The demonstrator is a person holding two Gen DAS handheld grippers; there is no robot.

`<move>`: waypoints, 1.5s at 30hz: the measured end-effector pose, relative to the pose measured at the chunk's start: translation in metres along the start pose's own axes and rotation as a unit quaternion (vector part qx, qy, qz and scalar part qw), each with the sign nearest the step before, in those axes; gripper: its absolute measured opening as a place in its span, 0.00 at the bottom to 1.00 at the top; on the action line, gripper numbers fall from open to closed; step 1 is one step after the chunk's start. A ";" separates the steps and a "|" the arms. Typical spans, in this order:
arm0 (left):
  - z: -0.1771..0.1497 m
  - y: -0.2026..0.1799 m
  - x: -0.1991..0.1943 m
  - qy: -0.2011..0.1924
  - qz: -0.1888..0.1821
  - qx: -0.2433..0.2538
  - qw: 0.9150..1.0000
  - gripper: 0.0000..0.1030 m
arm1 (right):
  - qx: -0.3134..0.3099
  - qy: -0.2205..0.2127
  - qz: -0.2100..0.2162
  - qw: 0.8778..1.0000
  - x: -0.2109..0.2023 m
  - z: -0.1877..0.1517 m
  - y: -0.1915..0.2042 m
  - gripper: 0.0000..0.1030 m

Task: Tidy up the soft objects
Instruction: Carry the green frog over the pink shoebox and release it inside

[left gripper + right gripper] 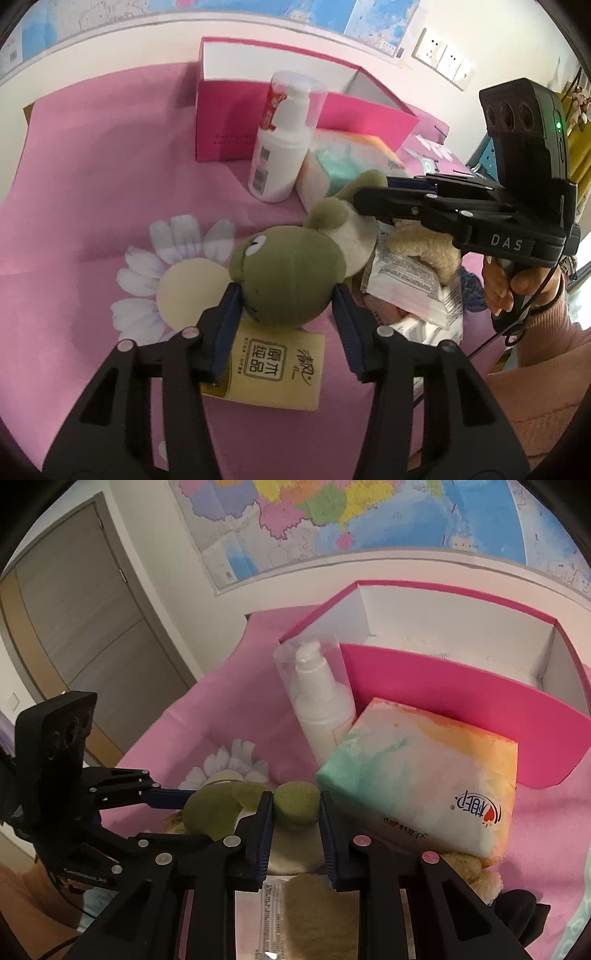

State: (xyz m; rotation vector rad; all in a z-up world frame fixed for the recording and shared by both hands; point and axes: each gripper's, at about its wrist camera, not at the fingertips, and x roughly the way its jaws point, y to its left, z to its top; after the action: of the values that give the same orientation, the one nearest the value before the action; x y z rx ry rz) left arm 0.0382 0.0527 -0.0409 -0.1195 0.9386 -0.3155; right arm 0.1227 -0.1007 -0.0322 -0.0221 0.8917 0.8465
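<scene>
Gripping: both tools are on one green plush frog [288, 280], no other item held.
Left tool [286, 295]: pads set on either side of the frog's round head, pressing it; narrow-to-mid gap filled by the head.
Right tool [295, 808]: narrow gap, pads squeezing a rounded green limb of the frog at its far end.
Frog position: lying on the pink cloth [92, 192], head toward the left tool, pale belly toward the right tool, stretched between the two.
Under frog: head overlaps a yellow tissue pack [277, 365] and the daisy print [173, 266] on the cloth.
Beside frog: beige plush [424, 251] and clear-wrapped packets [402, 280] touching it on the right-tool side.
Behind frog: pastel tissue pack [424, 775], tilted, just beyond the right tool's tips; white pump bottle [280, 147] with clear cap upright next to it.
Box: pink box [443, 686], open top, white inside, nothing visible in it, behind bottle and pastel pack.
Person: hand [517, 284] on the right tool's grip, pink sleeve.
Background: wall map [369, 517], grey door [81, 609], wall sockets [443, 59].
</scene>
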 end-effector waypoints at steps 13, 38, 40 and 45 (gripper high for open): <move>0.018 -0.015 -0.049 -0.074 0.012 0.032 0.997 0.51 | -0.002 -0.068 0.043 0.997 -0.046 0.015 0.013 0.22; 0.159 -0.020 -0.036 -0.144 0.063 0.093 0.983 0.51 | 0.009 -0.175 0.014 0.984 -0.081 0.122 -0.037 0.22; 0.165 -0.014 -0.021 -0.130 0.064 0.088 0.986 0.51 | 0.019 -0.167 0.008 0.986 -0.070 0.127 -0.047 0.22; 0.172 -0.003 0.011 -0.098 0.068 0.075 0.990 0.51 | 0.046 -0.136 -0.002 0.990 -0.040 0.132 -0.073 0.22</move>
State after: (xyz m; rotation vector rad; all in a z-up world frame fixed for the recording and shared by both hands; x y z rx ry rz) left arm 0.1825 0.0400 0.0520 0.0513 0.7214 -0.2434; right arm 0.2467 -0.1298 0.0582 0.1684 0.6733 0.7813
